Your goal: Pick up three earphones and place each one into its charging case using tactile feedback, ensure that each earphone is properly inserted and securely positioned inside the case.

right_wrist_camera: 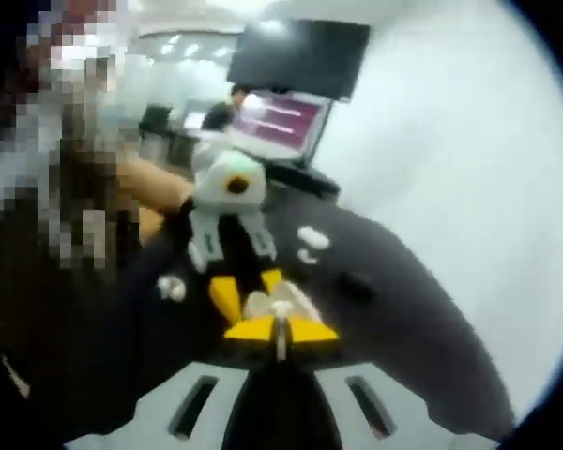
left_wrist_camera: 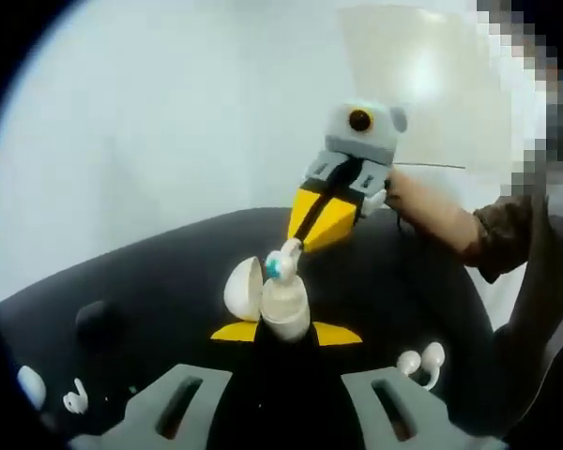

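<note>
A: Matte black table (left_wrist_camera: 150,272), rounded edge, against a pale wall.

B: Left gripper (left_wrist_camera: 286,332), yellow tips, clamps the glossy white charging case (left_wrist_camera: 283,309) at centre frame, lid (left_wrist_camera: 243,289) open.

A: Right gripper (left_wrist_camera: 300,246) pinches an earphone (left_wrist_camera: 283,260) at the case mouth.

B: Loose earphones (left_wrist_camera: 420,362) lie lower right; right gripper view adds a monitor (right_wrist_camera: 305,56), upper centre.

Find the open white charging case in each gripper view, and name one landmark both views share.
Left gripper view: the charging case stands at centre, lid swung left, between the left claw tips.
Right gripper view: it sits low at centre, just beyond the right claw.
Shared landmark: the black table.
</note>
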A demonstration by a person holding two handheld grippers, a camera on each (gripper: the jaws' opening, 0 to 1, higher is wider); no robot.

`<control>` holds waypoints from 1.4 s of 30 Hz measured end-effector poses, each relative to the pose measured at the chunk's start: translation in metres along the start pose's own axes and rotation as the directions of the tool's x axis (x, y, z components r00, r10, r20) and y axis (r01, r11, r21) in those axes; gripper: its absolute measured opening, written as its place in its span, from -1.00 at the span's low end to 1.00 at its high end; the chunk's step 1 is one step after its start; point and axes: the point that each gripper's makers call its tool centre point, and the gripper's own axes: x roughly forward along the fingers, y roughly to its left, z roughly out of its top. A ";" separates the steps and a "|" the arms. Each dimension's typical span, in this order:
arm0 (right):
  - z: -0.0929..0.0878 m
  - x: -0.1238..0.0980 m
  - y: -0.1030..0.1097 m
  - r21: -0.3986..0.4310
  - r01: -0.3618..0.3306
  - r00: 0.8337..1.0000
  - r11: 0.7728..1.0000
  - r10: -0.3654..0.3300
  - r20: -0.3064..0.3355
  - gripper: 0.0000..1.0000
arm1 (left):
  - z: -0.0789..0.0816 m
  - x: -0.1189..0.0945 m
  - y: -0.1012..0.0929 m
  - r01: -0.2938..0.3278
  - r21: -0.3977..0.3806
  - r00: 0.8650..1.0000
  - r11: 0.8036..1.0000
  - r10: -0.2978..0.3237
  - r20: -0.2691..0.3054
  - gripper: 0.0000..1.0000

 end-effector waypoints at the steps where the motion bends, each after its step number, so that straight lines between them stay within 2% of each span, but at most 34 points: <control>1: 0.001 0.000 0.001 -0.016 -0.004 1.000 1.000 0.004 0.000 -0.88 | 0.000 0.000 0.000 -0.001 0.004 1.000 1.000 0.001 0.000 -0.67; 4: 0.003 -0.002 0.002 0.009 -0.024 1.000 1.000 0.024 0.019 -0.88 | 0.000 0.000 -0.001 -0.005 0.026 1.000 1.000 0.005 0.001 -0.67; 8: 0.003 -0.007 -0.001 -0.031 -0.036 0.999 0.999 0.037 0.013 -0.88 | 0.001 0.000 -0.004 0.011 0.050 1.000 0.999 -0.011 0.005 -0.67; 10: 0.004 -0.010 -0.006 -0.019 -0.039 0.999 0.999 0.040 0.022 -0.88 | 0.001 0.000 -0.004 0.012 0.048 1.000 0.999 -0.012 0.005 -0.67; 13: 0.008 -0.011 0.002 0.043 -0.155 0.988 0.987 0.154 0.028 -0.88 | 0.002 0.000 -0.003 0.010 0.045 1.000 0.999 -0.011 0.013 -0.67; 14: 0.008 -0.010 0.004 0.055 -0.179 0.984 0.982 0.178 0.021 -0.88 | 0.002 0.000 -0.003 0.010 0.043 1.000 0.999 -0.011 0.014 -0.67; 15: 0.008 -0.007 -0.003 0.051 -0.170 0.986 0.984 0.169 0.011 -0.88 | 0.003 -0.001 -0.003 0.011 0.040 1.000 0.999 -0.012 0.017 -0.67; 16: 0.006 -0.006 -0.004 0.051 -0.190 0.982 0.981 0.190 -0.002 -0.88 | 0.003 -0.001 -0.003 0.012 0.035 1.000 0.999 -0.013 0.020 -0.67; 18: 0.004 -0.004 -0.011 0.083 -0.192 0.981 0.978 0.194 -0.012 -0.88 | 0.003 -0.001 -0.002 0.013 0.027 1.000 1.000 -0.013 0.020 -0.67; 25: -0.006 0.000 -0.010 0.154 -0.244 0.966 0.958 0.254 -0.047 -0.88 | 0.002 0.000 -0.002 0.014 0.014 1.000 1.000 -0.014 0.016 -0.67; 31: -0.008 0.002 -0.007 0.155 -0.276 0.952 0.949 0.292 -0.095 -0.88 | 0.001 0.001 -0.002 0.014 0.016 1.000 1.000 -0.014 0.014 -0.67; 33: -0.013 0.002 -0.005 0.134 -0.288 0.939 0.948 0.307 -0.153 -0.88 | 0.001 0.002 -0.002 0.014 0.018 1.000 1.000 -0.014 0.015 -0.67; 37: -0.010 0.005 0.001 0.119 -0.339 0.916 0.933 0.356 -0.184 -0.88 | 0.000 0.002 -0.003 0.015 0.029 1.000 0.999 -0.016 0.011 -0.67; 40: -0.014 0.004 0.000 0.135 -0.369 0.889 0.919 0.392 -0.236 -0.88 | 0.000 0.002 -0.003 0.014 0.032 1.000 0.999 -0.014 0.011 -0.67; 42: -0.013 0.004 0.001 0.125 -0.389 0.879 0.913 0.408 -0.247 -0.88 | 0.000 0.002 -0.003 0.016 0.038 1.000 0.999 -0.016 0.010 -0.67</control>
